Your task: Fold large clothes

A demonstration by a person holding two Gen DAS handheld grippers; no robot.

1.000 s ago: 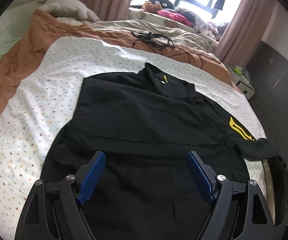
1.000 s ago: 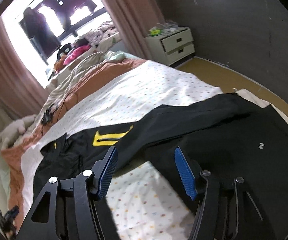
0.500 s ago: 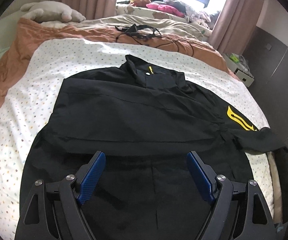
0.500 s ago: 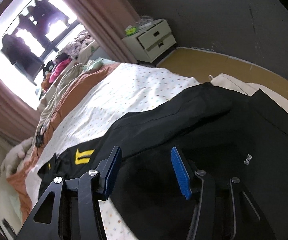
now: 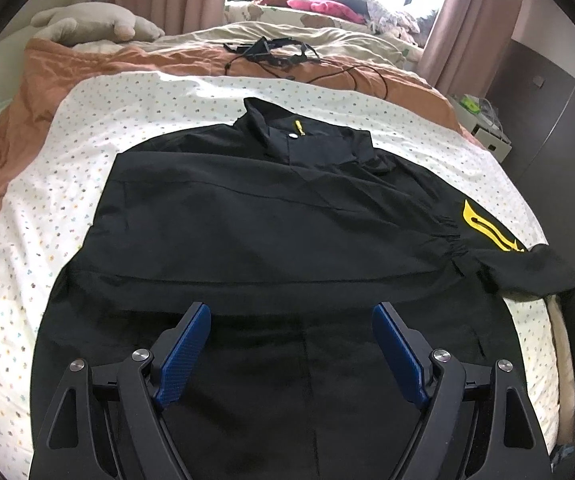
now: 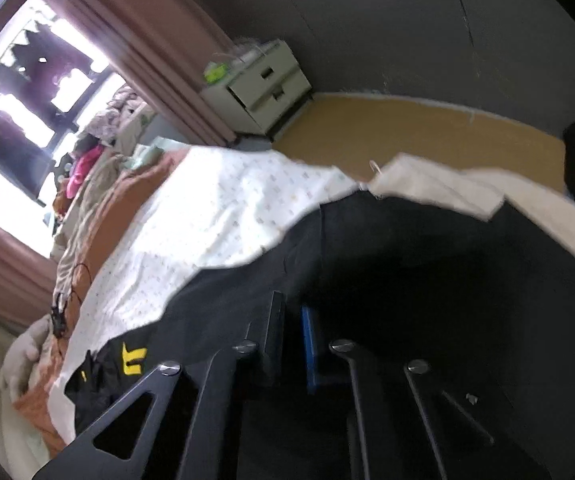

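Note:
A large black jacket [image 5: 271, 216] with a yellow emblem on one sleeve [image 5: 487, 226] lies spread flat on a dotted white sheet [image 5: 67, 184] on the bed. My left gripper [image 5: 291, 316] is open and empty, hovering over the jacket's lower hem. In the right wrist view the right gripper [image 6: 289, 320] has its jaws nearly together on the black fabric of the jacket's sleeve [image 6: 407, 272] near the bed's edge. The yellow emblem [image 6: 133, 356] shows far left there.
An orange-brown blanket [image 5: 47, 76], a plush toy [image 5: 95, 26] and black cables [image 5: 275, 50] lie at the head of the bed. A white drawer unit [image 6: 263, 84] stands by the dark wall. Wooden floor [image 6: 407, 132] runs beside the bed.
The right gripper moved down onto the sleeve and closed from wide open to nearly shut on the fabric. The left gripper shifted to centre over the jacket and stayed open.

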